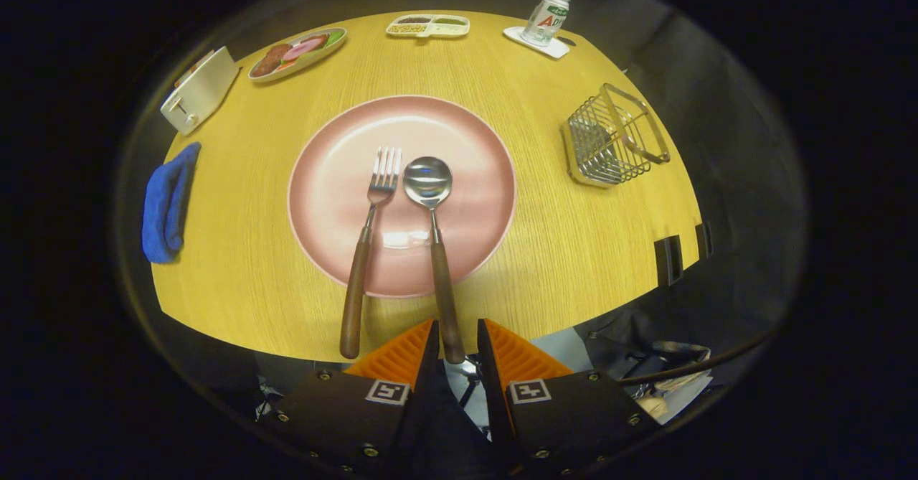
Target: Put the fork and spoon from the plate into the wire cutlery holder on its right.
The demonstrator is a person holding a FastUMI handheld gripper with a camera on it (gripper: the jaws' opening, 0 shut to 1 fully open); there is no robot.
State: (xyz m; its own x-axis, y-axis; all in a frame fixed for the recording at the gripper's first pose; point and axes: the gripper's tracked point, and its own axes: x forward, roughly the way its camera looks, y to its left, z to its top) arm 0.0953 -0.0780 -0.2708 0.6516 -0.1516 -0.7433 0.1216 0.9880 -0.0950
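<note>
- Spoon (428, 181): end of its handle lies between the fingers of the gripper (457, 336); whether either finger touches it cannot be told.
- Fork (384, 175): handle tip hangs past the near table (574, 250) edge, just beside the left finger.
- Wire cutlery holder (613, 135), far ahead to the right: contents too small to tell.
- Divided tray (428, 26), far beyond the plate (337, 179): contents too small to identify.
- Clutter under the table edge, right of the fingers: dark and indistinct.
- Small object behind the can (546, 17): cut off.
</note>
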